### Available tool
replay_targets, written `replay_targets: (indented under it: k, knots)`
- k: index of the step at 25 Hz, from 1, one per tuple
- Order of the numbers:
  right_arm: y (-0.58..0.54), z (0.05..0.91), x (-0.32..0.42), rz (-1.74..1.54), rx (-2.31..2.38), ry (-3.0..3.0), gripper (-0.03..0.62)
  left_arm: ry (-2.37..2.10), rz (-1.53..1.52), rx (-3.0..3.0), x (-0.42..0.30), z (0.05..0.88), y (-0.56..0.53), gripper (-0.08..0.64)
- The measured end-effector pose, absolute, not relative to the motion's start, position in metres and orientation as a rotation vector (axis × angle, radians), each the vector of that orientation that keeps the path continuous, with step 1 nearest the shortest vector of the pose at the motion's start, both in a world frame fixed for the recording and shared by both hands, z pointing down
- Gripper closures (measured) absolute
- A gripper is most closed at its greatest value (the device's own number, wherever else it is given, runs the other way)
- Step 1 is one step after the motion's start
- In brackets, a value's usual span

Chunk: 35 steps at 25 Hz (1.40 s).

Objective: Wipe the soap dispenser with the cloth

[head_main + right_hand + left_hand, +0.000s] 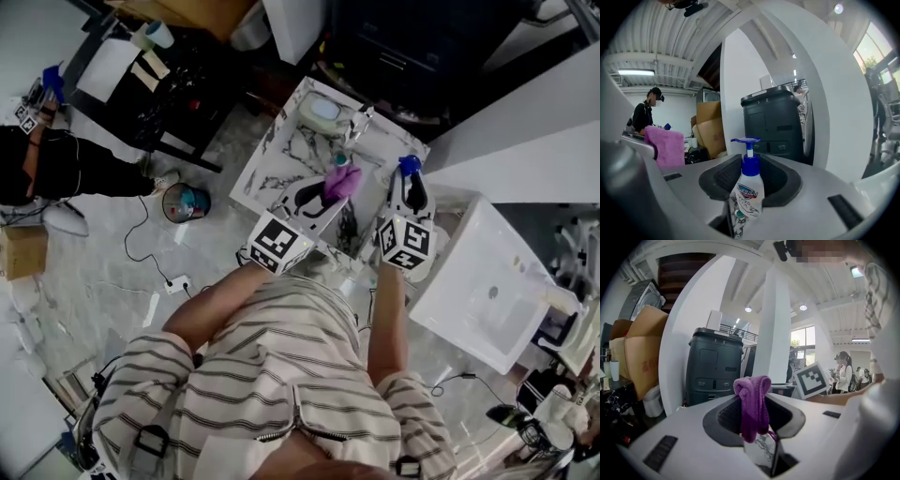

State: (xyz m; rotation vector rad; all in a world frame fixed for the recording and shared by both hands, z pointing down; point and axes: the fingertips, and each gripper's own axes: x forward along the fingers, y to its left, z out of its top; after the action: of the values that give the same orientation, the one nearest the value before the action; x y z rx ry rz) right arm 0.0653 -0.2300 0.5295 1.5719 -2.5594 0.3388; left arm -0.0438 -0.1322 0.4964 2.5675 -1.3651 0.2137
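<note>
My left gripper is shut on a purple cloth, which hangs bunched over its jaws above a small marble-patterned table. In the left gripper view the purple cloth droops between the jaws of the left gripper. To its right, my right gripper is shut on a white soap dispenser with a blue pump. The right gripper view shows the soap dispenser upright between the jaws of the right gripper, and the cloth off to the left.
On the table's far end lie a white dish and a metal tap-like piece. A white basin stands to the right. A bucket, cables and a power strip lie on the floor. A person stands at left.
</note>
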Motion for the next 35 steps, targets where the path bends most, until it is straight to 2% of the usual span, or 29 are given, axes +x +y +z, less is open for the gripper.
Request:
replay_targets:
  k: [21, 35]
  knots:
    - [-0.334, 0.644, 0.059, 0.311, 1.556, -2.36, 0.459, -1.404, 0.238, 2.436, -0.069, 0.532, -0.145, 0.436]
    - [-0.345, 0.663, 0.067, 0.37, 1.541, -2.355, 0.444, -1.381, 0.236, 2.427, -0.065, 0.539, -0.142, 0.436]
